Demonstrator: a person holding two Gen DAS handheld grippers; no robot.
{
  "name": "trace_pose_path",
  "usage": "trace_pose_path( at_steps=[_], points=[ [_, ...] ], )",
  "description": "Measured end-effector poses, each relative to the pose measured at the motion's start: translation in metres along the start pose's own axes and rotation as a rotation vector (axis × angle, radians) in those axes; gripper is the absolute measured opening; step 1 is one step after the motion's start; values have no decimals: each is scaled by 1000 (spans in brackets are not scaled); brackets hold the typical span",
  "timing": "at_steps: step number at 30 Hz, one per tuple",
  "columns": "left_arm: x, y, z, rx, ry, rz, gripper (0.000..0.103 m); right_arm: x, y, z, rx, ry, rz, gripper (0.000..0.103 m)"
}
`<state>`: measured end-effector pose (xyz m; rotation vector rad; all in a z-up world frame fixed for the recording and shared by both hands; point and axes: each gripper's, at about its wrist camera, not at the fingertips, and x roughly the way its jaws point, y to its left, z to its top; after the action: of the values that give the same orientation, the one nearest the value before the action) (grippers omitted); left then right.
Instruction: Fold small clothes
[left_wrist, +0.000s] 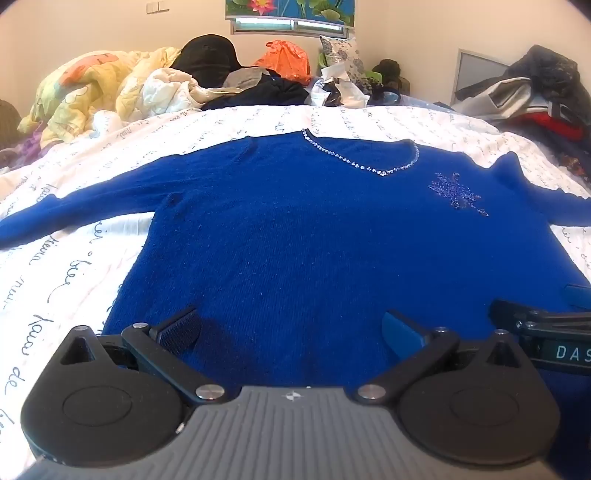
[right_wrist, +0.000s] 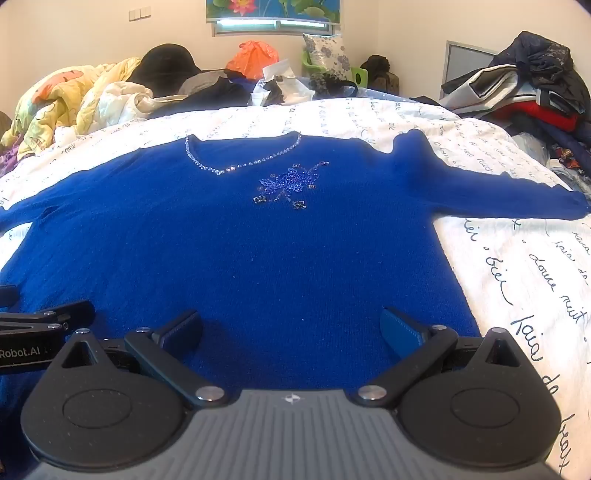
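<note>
A royal-blue knit sweater (left_wrist: 295, 229) lies flat, front up, on the white bedspread, with both sleeves spread out. It has a rhinestone V-neckline (left_wrist: 364, 160) and a sequin flower (left_wrist: 458, 194). It also shows in the right wrist view (right_wrist: 229, 243), with its right sleeve (right_wrist: 517, 192) stretched out. My left gripper (left_wrist: 290, 328) is open and empty over the sweater's lower hem, left of centre. My right gripper (right_wrist: 291, 326) is open and empty over the hem, right of centre. Each gripper shows at the edge of the other's view, the right one (left_wrist: 546, 332) and the left one (right_wrist: 40, 325).
The white bedspread with cursive lettering (left_wrist: 74, 266) surrounds the sweater. A yellow quilt (left_wrist: 85, 88), dark clothes (left_wrist: 258, 92) and an orange bag (left_wrist: 284, 59) are piled along the far edge. More clothes are heaped at the right (right_wrist: 532, 88).
</note>
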<state>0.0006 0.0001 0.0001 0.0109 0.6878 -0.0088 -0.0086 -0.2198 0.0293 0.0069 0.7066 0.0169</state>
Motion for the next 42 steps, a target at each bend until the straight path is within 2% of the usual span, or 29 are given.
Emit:
trace_pose_path(
  at_steps=[12,21,42],
  points=[
    [0,7,6,12,6,-15,103,0,0,0,4,0,3,103],
    [-2,-1,-1,2,-9,10,103,0,0,0,4,0,2,103],
    [-3,-1,-1,-1,-8,6,103,0,3,1,3,-1,0,103]
  ],
)
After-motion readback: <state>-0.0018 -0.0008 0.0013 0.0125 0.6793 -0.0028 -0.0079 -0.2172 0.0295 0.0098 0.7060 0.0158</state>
